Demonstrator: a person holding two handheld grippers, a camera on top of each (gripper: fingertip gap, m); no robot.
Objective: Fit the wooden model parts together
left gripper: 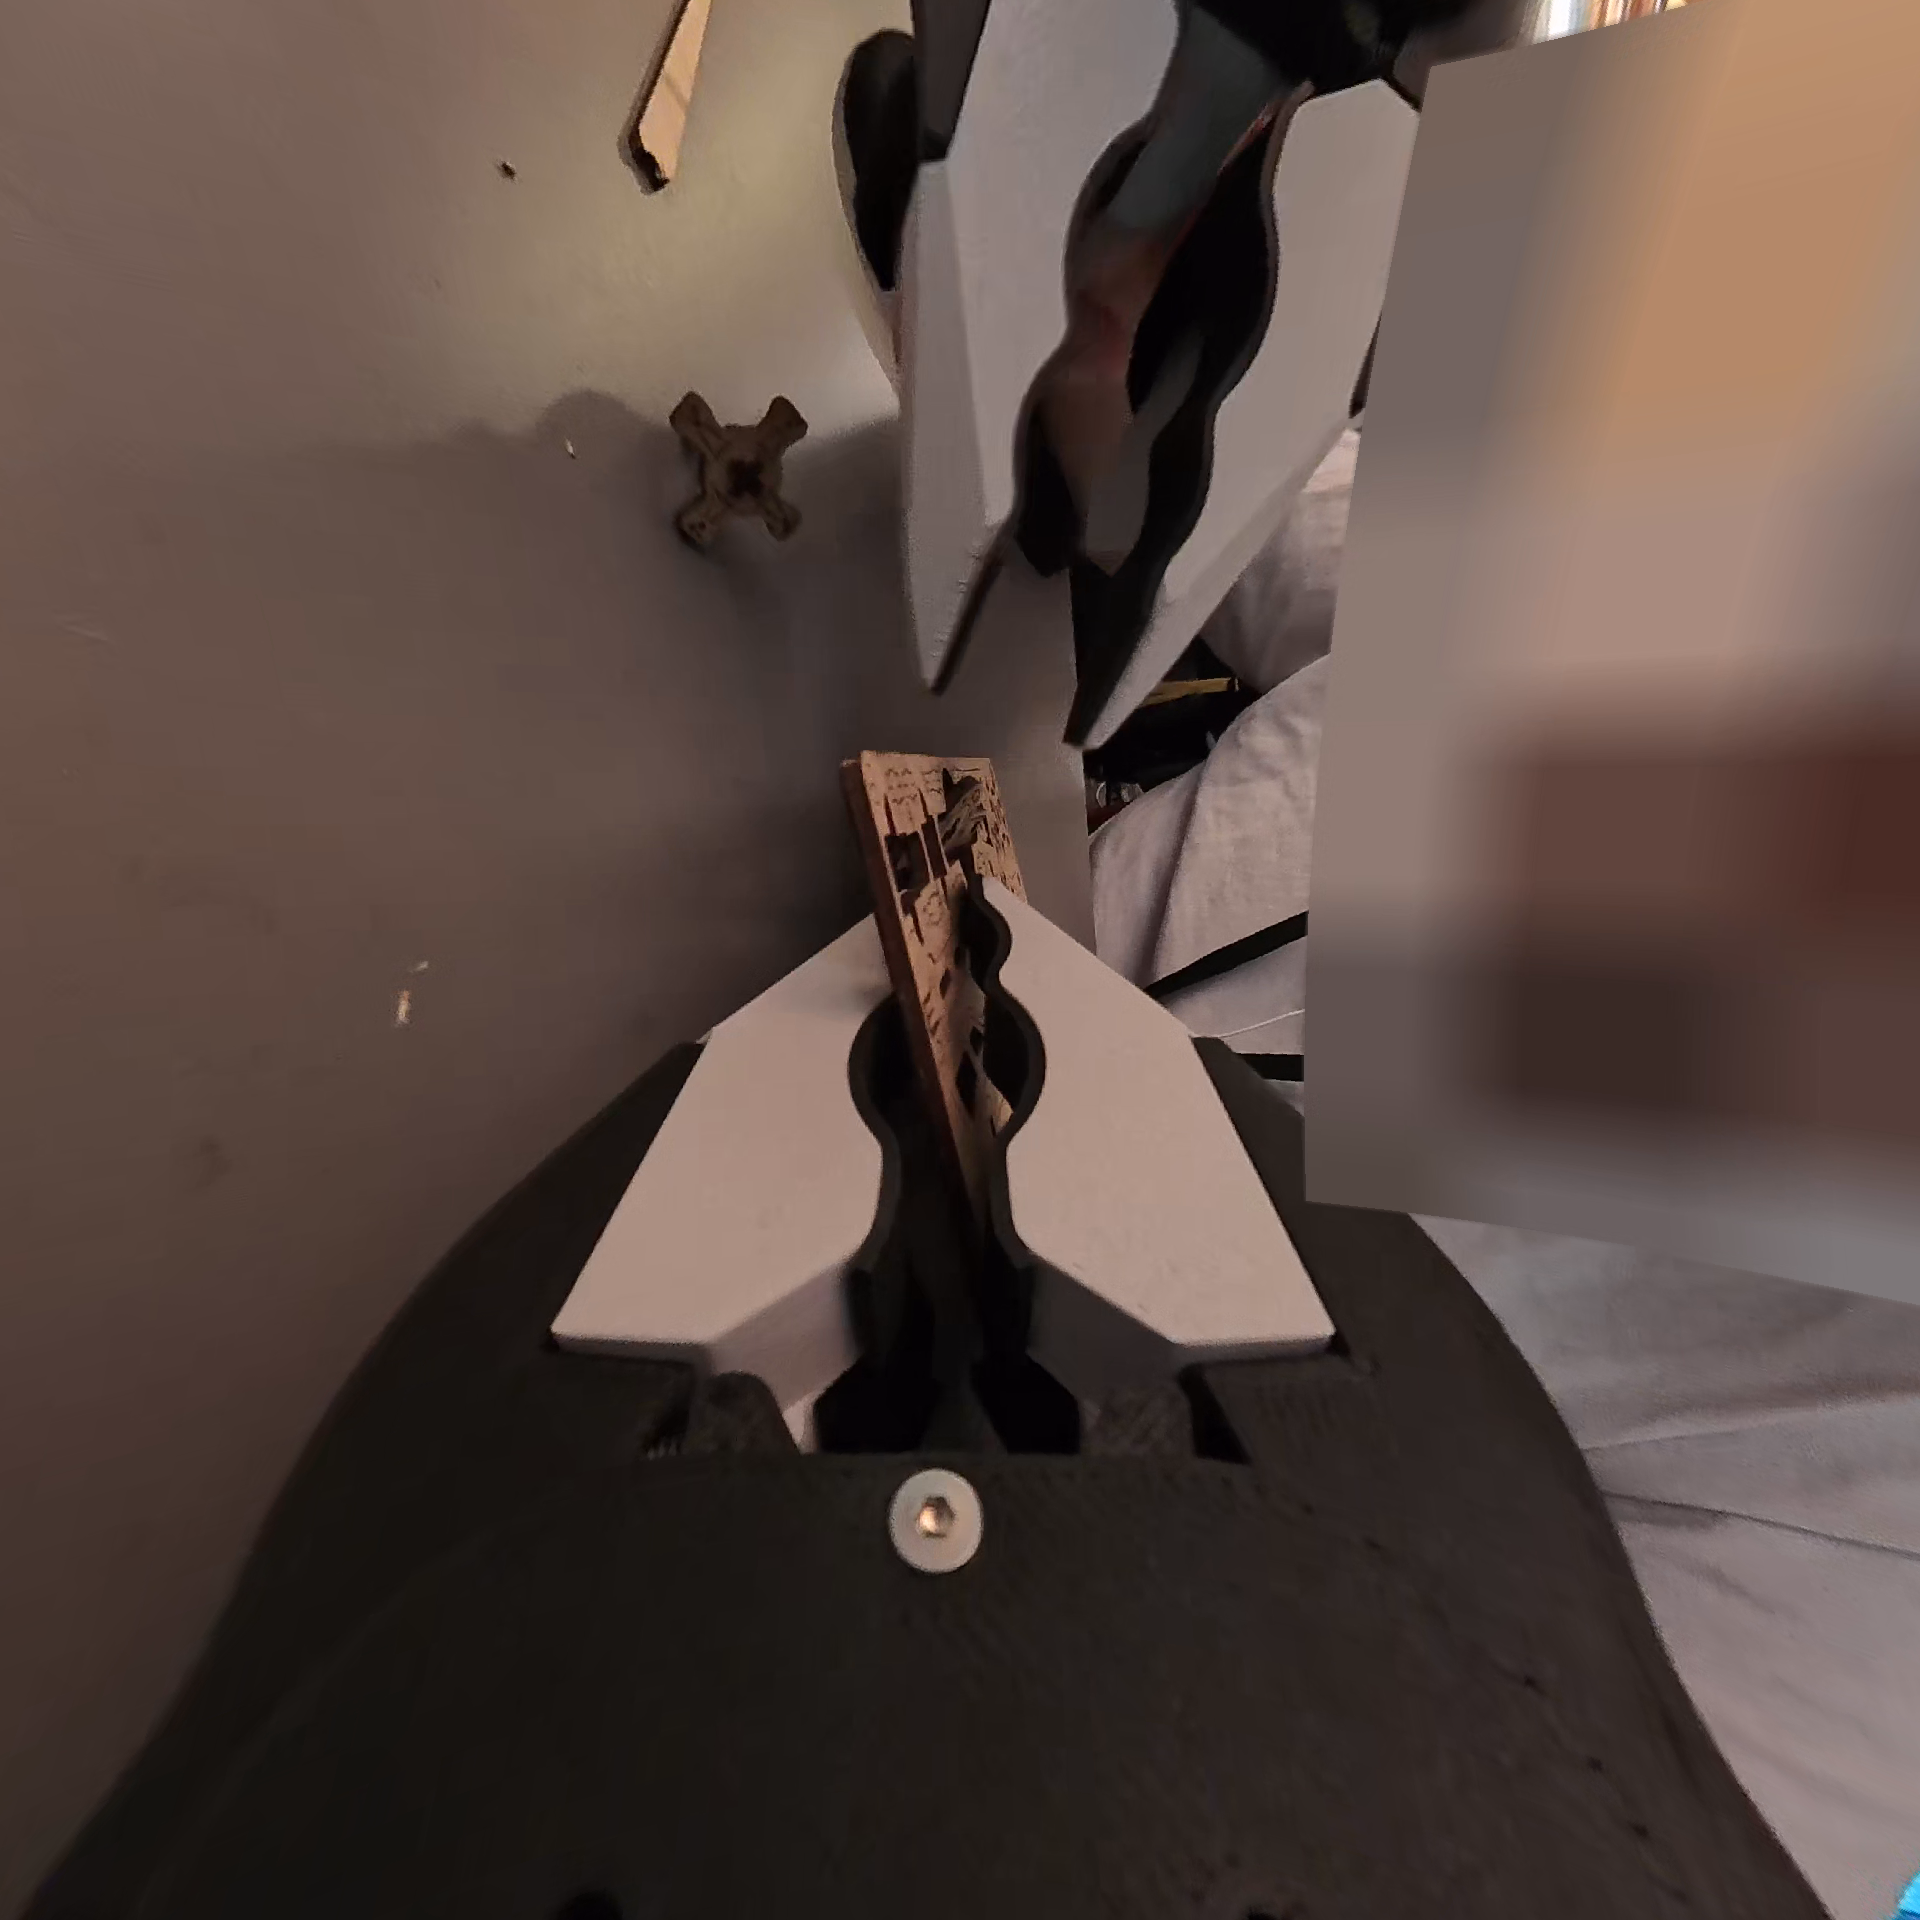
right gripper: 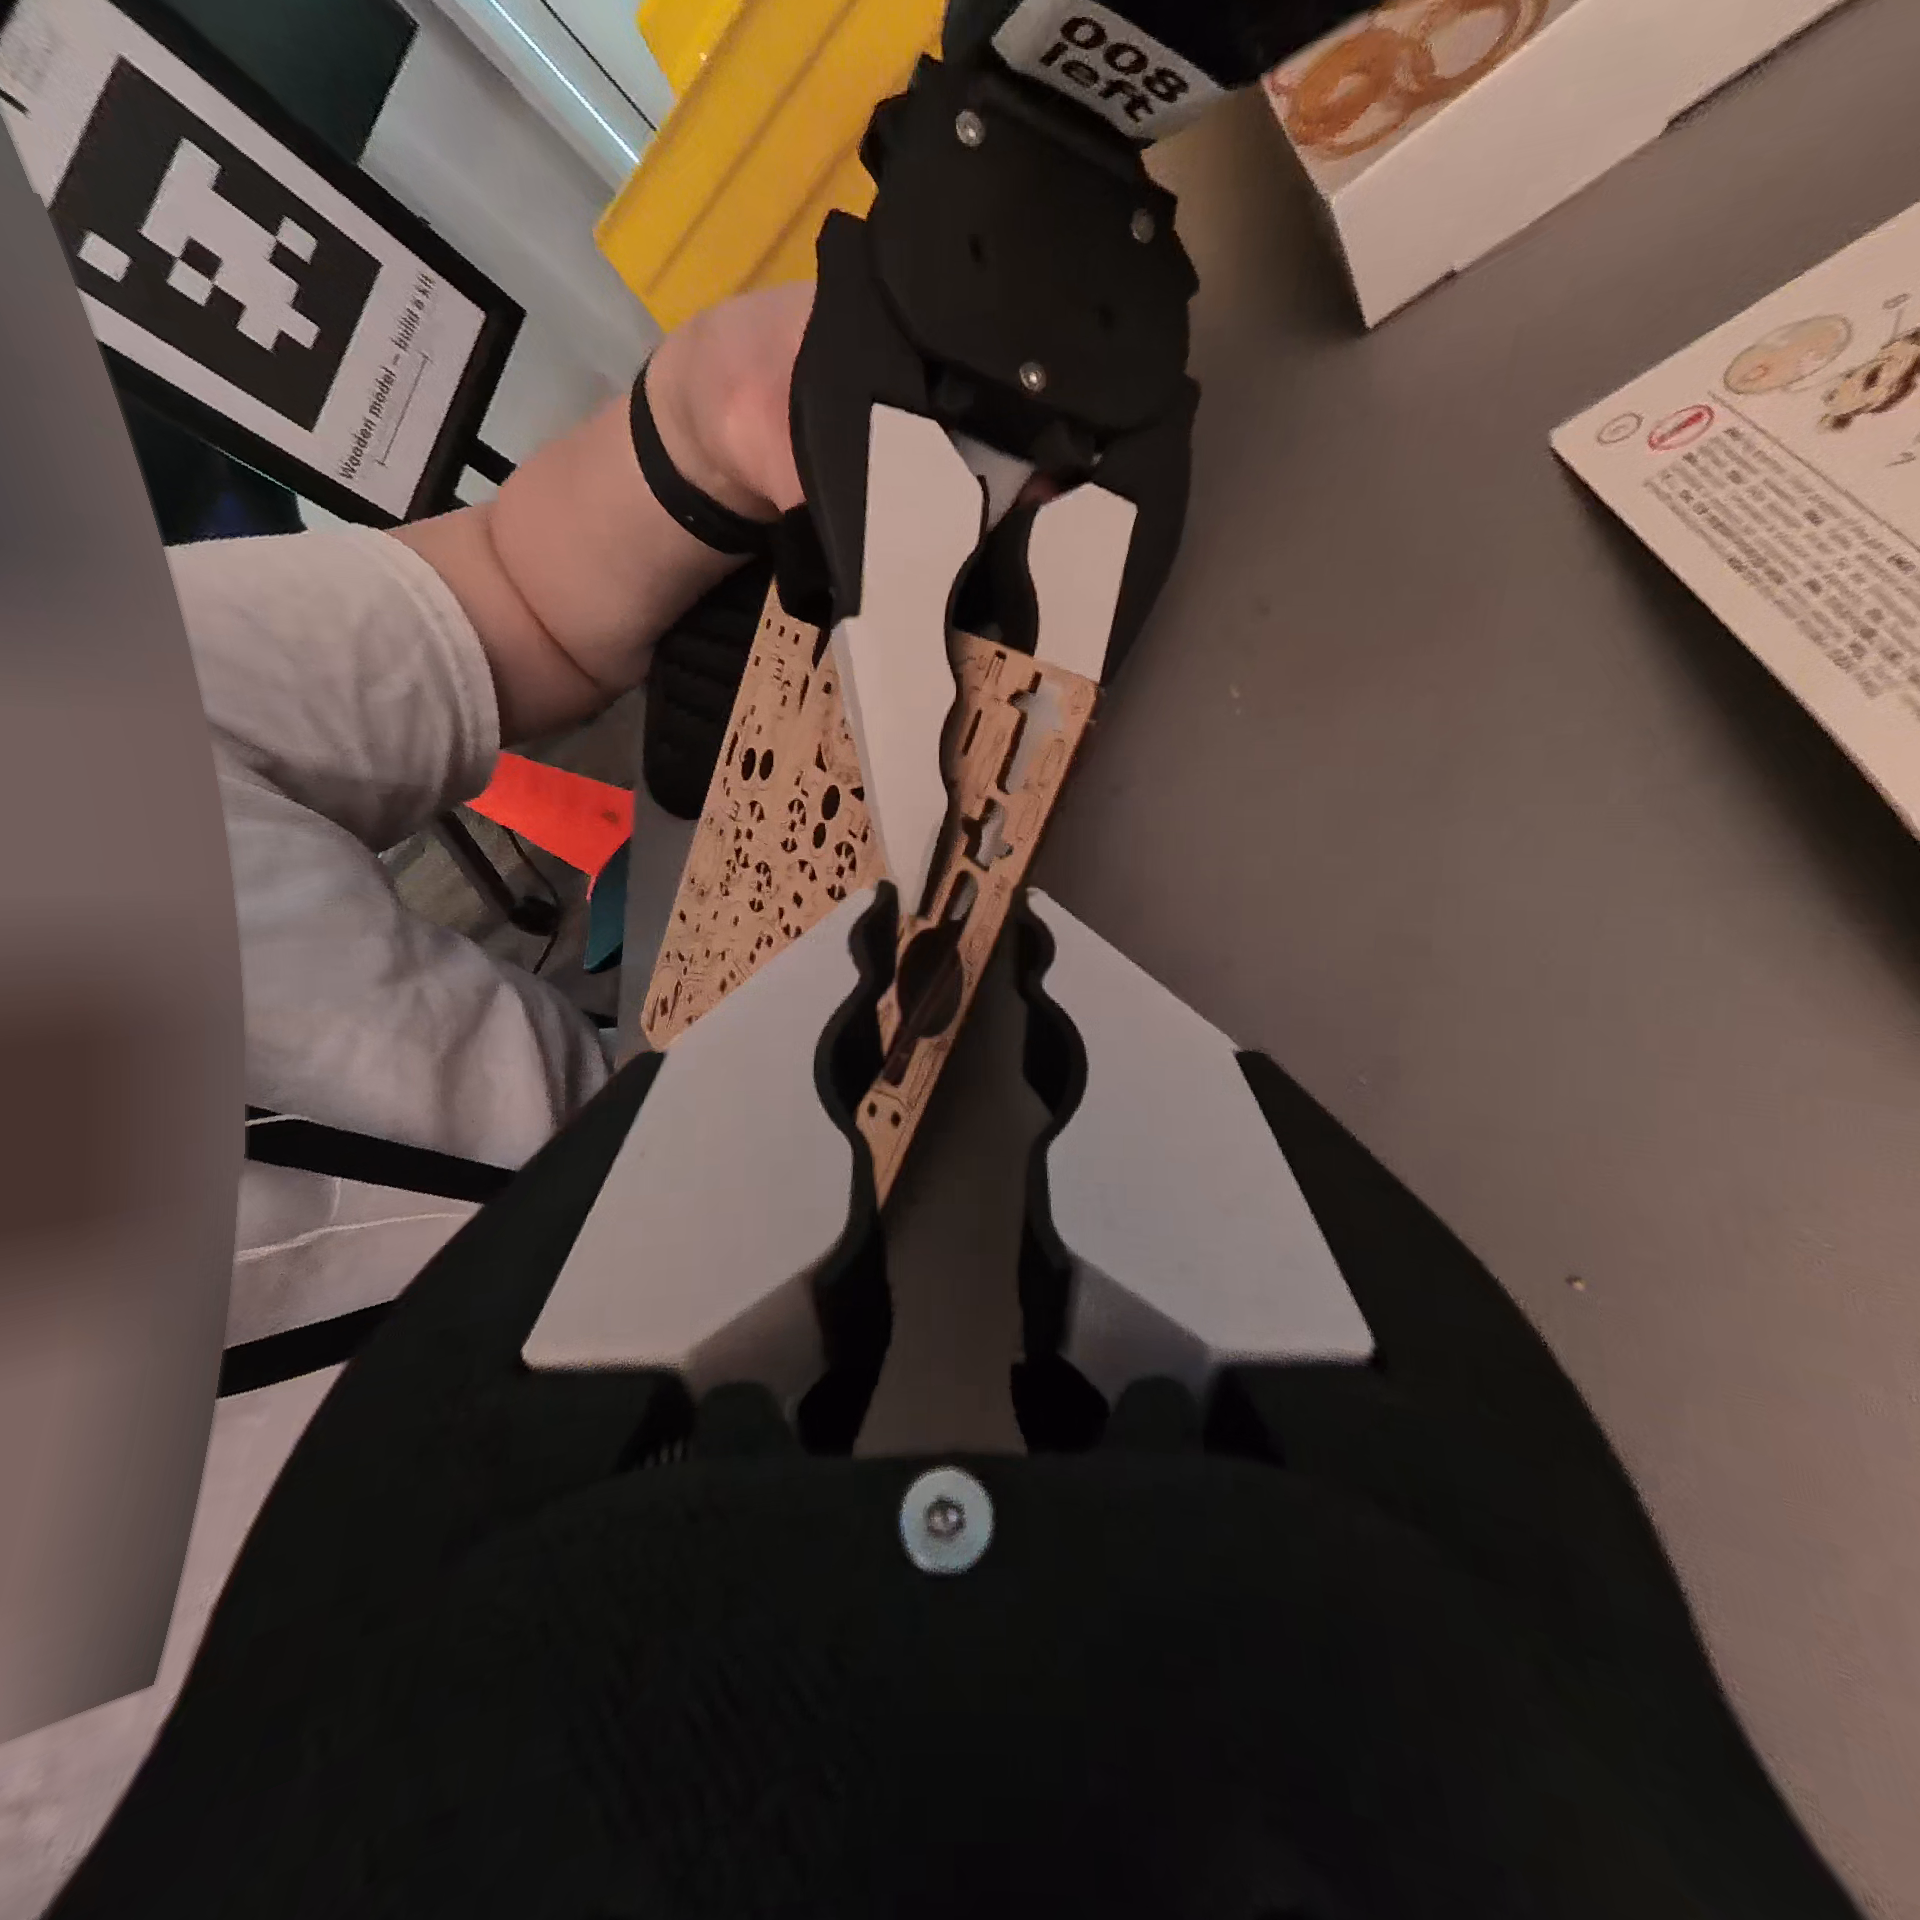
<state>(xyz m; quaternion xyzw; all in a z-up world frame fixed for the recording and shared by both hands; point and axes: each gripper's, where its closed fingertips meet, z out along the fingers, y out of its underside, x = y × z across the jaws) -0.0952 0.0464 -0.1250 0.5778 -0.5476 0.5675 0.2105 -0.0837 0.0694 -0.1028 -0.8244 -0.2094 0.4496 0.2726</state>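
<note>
A thin laser-cut wooden sheet [right gripper: 769, 831] with many punched-out shapes is held above the grey table. My left gripper [left gripper: 935, 920] is shut on the sheet [left gripper: 925, 821], seen edge-on and tilted. In the right wrist view the left gripper [right gripper: 935, 852] comes down from the top and clamps the sheet. My right gripper [right gripper: 961, 909] is open, and the sheet's lower corner lies in the gap between its fingers. In the left wrist view the right gripper [left gripper: 1013, 707] hangs just above the sheet's far edge. A small cross-shaped wooden part [left gripper: 738, 468] lies on the table.
An instruction sheet [right gripper: 1766, 540] and a white box [right gripper: 1507, 177] lie at the far right of the grey table [right gripper: 1455, 935]. A yellow object [right gripper: 748, 156] and a framed marker card [right gripper: 239, 270] stand behind. A person's hand [right gripper: 727, 405] holds the left gripper. Another wooden piece [left gripper: 665, 94] lies farther off. Only a small space, under 4 cm, lies between the two pairs of fingers.
</note>
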